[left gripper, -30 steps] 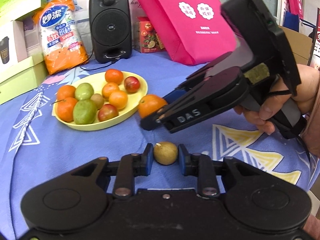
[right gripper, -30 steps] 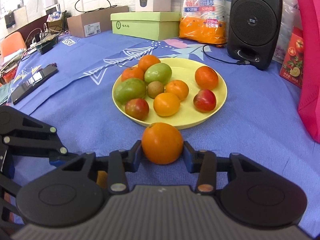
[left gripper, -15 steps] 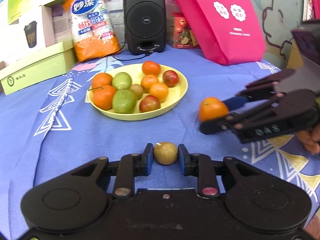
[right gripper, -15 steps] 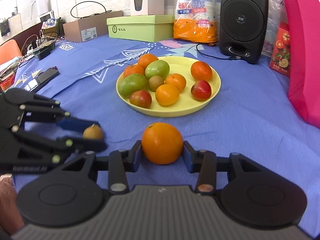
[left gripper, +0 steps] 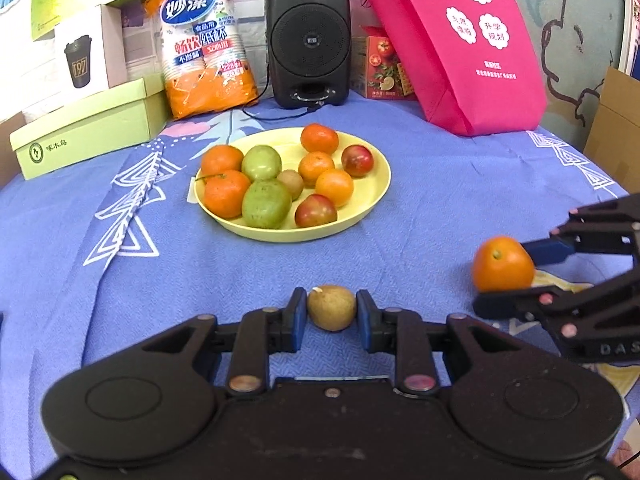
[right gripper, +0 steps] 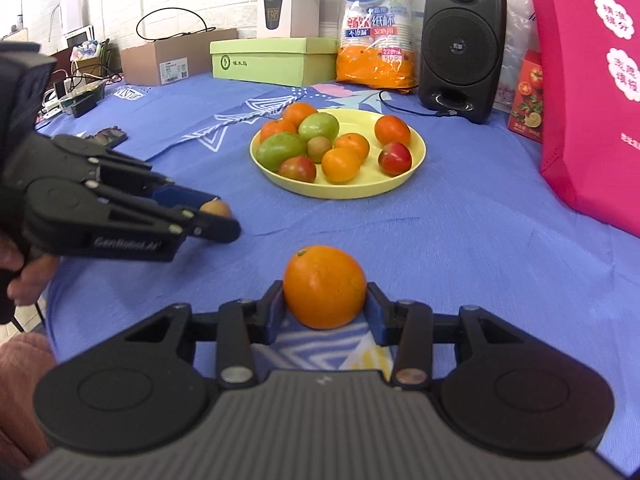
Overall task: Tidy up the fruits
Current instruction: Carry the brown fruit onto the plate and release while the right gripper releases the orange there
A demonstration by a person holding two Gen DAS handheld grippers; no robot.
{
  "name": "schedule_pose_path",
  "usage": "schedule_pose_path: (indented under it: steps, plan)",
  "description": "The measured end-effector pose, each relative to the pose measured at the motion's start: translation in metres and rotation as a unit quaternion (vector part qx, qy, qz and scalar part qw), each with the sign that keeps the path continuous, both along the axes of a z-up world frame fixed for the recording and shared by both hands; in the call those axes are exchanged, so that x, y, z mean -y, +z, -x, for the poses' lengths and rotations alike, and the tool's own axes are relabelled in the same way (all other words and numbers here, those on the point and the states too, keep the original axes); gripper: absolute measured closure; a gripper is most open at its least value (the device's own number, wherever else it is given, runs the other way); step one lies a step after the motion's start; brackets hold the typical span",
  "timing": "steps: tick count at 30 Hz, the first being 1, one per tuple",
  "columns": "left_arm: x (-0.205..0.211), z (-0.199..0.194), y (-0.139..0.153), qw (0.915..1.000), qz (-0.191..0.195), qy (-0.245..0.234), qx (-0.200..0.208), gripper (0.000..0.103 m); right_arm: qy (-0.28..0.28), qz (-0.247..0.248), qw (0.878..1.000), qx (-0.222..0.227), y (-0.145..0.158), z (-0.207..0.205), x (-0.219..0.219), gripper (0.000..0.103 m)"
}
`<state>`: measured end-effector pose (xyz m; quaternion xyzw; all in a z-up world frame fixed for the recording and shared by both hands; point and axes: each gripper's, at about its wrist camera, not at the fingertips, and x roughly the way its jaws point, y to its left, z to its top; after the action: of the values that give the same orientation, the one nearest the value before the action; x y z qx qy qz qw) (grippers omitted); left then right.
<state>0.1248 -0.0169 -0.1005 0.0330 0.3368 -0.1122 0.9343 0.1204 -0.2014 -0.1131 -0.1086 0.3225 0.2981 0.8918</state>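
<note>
Since the earlier frames the right gripper (right gripper: pixel 325 312) has drawn away from the yellow plate (right gripper: pixel 416 162) with its orange (right gripper: pixel 324 286), going from just in front of the rim to well off to the side, while the left gripper (left gripper: pixel 331 320) has barely shifted. Both pairs of tongs are closed on fruit: the left one is nearly shut, its blue pads pressing either side of a small brownish-green kiwi-like fruit (left gripper: pixel 332 307), and the right one stands a little wider, clamped on the orange. In the left wrist view the plate lies ahead of the left tongs on the blue patterned tablecloth (left gripper: pixel 460 200), well apart from them, and the right tongs reach in from the right edge, carrying the orange beside and slightly ahead of the left fingertips. In the right wrist view the left tongs come in from the left, held by a hand (right gripper: pixel 28 276), with the small fruit at their tip. On the plate sit tangerines, green fruits, reddish fruits and one more small brown fruit. Beyond the plate stand a black speaker (left gripper: pixel 308 36), a pack of paper cups (left gripper: pixel 204 44), a green box (left gripper: pixel 92 120) and a pink bag (left gripper: pixel 460 40).
</note>
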Motion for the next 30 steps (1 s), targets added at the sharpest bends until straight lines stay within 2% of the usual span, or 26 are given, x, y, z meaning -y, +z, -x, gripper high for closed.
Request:
schedule_pose_path:
  steps: [5,9,16,23,30]
  plan:
    - [-0.004,0.001,0.015,0.9999,0.006,-0.003,0.014,0.077,-0.003,-0.004,1.0,0.011,0.01,0.01,0.003,0.062]
    - [-0.008,-0.007,0.031,0.9995,0.004,-0.002,0.032,0.077,0.001,-0.002,1.0,0.025,0.021,0.0,0.001,0.062]
    - [-0.016,-0.049,0.055,0.9985,-0.004,-0.001,0.054,0.077,0.013,0.002,0.999,0.047,0.039,-0.038,-0.015,0.062]
    - [-0.022,-0.114,0.054,0.999,-0.007,0.005,0.044,0.077,0.028,0.01,0.998,0.046,0.039,-0.081,-0.037,0.062]
    - [-0.037,-0.15,0.053,0.9986,-0.002,0.024,0.048,0.077,0.037,0.013,0.998,0.038,0.034,-0.135,-0.063,0.062]
